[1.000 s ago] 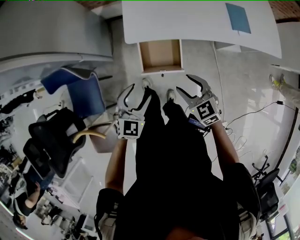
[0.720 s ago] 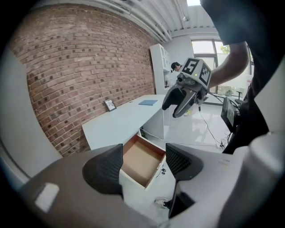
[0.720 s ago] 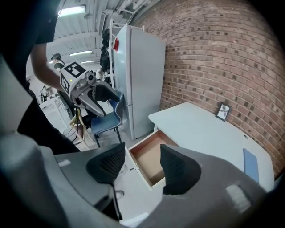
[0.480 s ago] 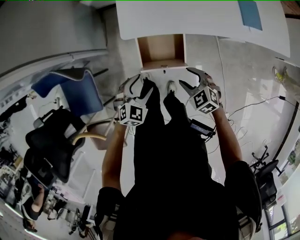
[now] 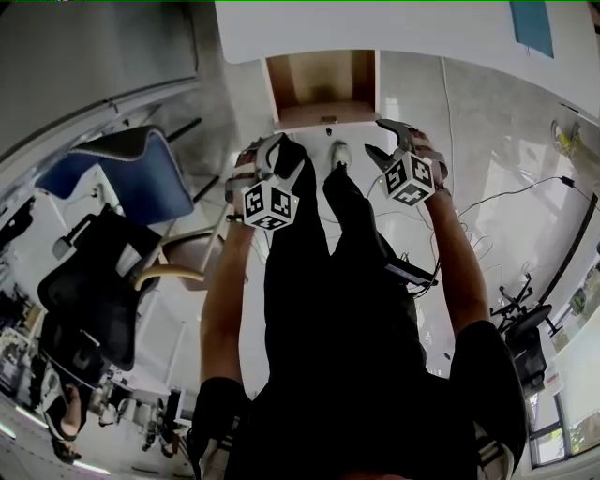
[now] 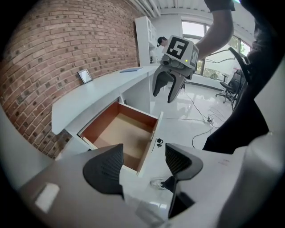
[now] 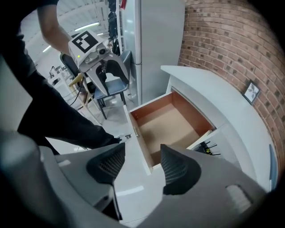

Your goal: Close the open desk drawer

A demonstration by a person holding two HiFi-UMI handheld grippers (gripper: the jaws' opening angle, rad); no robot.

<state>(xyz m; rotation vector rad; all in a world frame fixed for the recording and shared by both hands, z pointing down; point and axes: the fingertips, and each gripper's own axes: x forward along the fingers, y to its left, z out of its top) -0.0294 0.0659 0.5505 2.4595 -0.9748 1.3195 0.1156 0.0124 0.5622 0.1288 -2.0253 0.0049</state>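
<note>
**Editor:** What does the head view show?
**Photographer:** A person stands at a white desk (image 5: 394,28). Its drawer (image 5: 323,84) is pulled out towards them, at the far centre of the frame. The left gripper (image 5: 272,161) and right gripper (image 5: 386,142) hang just on the near side of its white front, one either side of the legs. Neither touches it, and both sets of jaws are spread wide on nothing.
**Editor:** And the left gripper view?
**Photographer:** Wide-apart jaws frame the drawer's near corner, which lies beyond them. Its brown interior is bare. The right gripper hovers further off to the right, also agape.
**Editor:** The right gripper view?
**Photographer:** The same scene from the other side. The jaws are wide with nothing between them, and the drawer's front edge lies past the gap.
**Editor:** How will it handle?
**Photographer:** My reading is an empty, rigid box, so it should be light and likely to slide freely. No grasp is needed. A push on the flat front panel, near its middle by the small dark fitting (image 6: 159,142), should keep it from skewing.
**Editor:** The count?
**Photographer:** One desk, one drawer and two grippers. On the desk are one small framed picture (image 6: 84,76) and one blue sheet (image 5: 531,26). At the left stand one blue chair (image 5: 131,178) and one black chair (image 5: 89,281)
</note>
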